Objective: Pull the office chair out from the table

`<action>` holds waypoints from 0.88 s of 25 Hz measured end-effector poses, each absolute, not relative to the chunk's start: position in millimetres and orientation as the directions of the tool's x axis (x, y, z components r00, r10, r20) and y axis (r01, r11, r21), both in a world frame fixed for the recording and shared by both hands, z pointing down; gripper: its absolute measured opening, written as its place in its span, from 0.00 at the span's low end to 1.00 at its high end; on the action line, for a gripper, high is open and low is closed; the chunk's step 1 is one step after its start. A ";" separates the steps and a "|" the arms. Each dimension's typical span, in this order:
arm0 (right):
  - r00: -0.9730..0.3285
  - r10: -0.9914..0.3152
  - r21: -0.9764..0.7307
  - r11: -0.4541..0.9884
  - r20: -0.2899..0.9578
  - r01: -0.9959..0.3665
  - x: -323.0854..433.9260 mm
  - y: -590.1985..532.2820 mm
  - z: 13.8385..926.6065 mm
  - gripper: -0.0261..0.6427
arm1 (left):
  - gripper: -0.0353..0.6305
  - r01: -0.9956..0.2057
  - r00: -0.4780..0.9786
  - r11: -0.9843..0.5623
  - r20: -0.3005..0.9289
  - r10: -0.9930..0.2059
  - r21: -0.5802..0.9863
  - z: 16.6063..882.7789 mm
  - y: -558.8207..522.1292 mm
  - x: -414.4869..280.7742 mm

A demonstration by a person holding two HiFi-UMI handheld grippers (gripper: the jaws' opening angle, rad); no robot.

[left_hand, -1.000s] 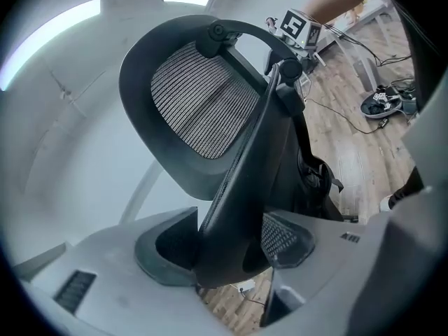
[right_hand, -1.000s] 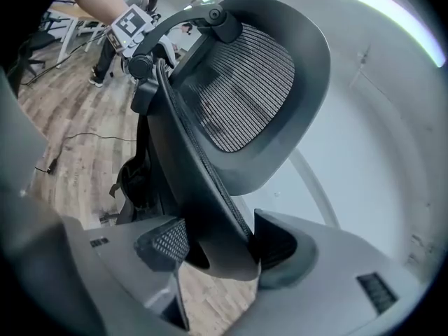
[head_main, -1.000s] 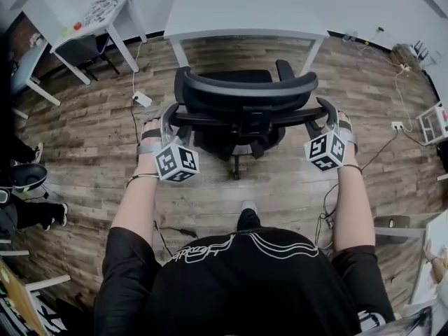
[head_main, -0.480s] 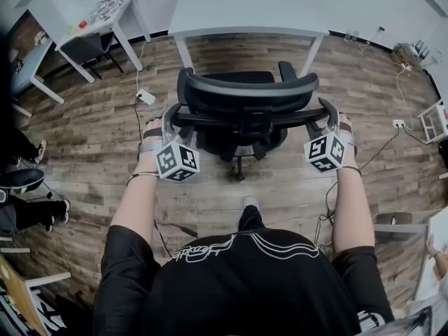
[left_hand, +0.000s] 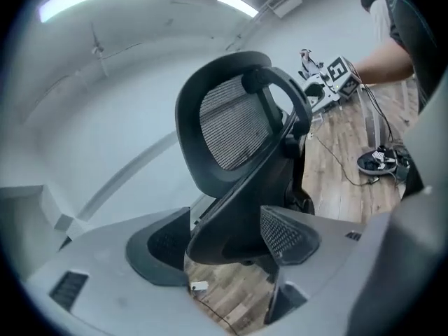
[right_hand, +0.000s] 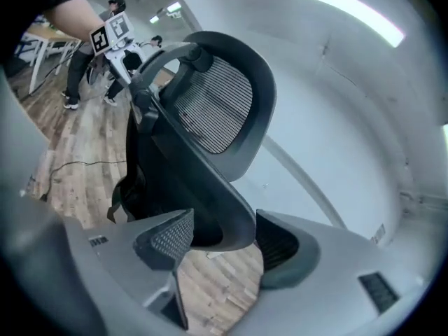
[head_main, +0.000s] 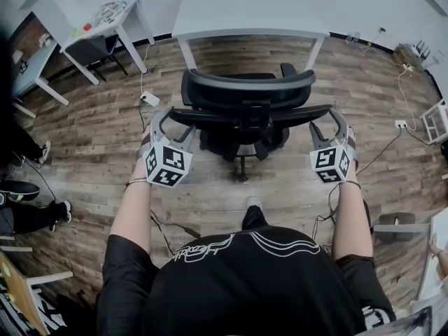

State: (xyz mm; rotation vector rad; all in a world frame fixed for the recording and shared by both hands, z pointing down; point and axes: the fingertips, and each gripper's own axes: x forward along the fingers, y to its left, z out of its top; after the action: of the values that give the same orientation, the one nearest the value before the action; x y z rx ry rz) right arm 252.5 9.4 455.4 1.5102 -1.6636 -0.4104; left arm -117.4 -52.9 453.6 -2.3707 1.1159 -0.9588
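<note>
The black mesh-backed office chair (head_main: 245, 89) stands on the wood floor just in front of the white table (head_main: 245, 9), its back toward me. Its rear cross bar (head_main: 245, 114) sticks out on both sides. My left gripper (head_main: 162, 121) is at the bar's left end and its jaws are opening. In the left gripper view the bar's tip (left_hand: 231, 222) lies between the pads with a gap beside it. My right gripper (head_main: 330, 123) is at the bar's right end with its jaws wide. That tip (right_hand: 217, 222) sits loosely between them.
A small white side table (head_main: 105, 16) stands at the back left, with a white power strip (head_main: 148, 99) and cables on the floor near it. More cables (head_main: 388, 145) run at the right by a white shelf (head_main: 437, 121). A person's legs (head_main: 28, 212) show at the left edge.
Both grippers were shut on the ends of the chair's cross bar. Now their jaws stand apart, and both have rolled and shifted outward and back toward me.
</note>
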 end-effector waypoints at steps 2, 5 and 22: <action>0.048 -0.930 0.693 0.236 0.364 -0.681 243.2 27.3 454.7 0.46 | 0.49 -0.580 0.490 -0.649 0.425 -0.761 -0.493 450.1 -35.6 -121.6; -0.025 -0.926 0.614 0.269 0.376 -0.742 214.4 56.5 450.3 0.46 | 0.49 -0.645 0.559 -0.689 0.409 -0.721 -0.332 441.9 -2.4 -121.6; -0.516 -0.825 -0.023 0.525 0.231 -0.851 42.4 213.4 388.1 0.23 | 0.19 -0.461 0.886 -0.856 0.175 -0.430 0.234 379.9 187.6 -79.1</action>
State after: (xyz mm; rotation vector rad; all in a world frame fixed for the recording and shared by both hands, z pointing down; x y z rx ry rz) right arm 42.4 213.4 388.1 1.4300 -2.5720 0.1966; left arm -79.1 187.6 379.9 -3.3129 0.7985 -0.2006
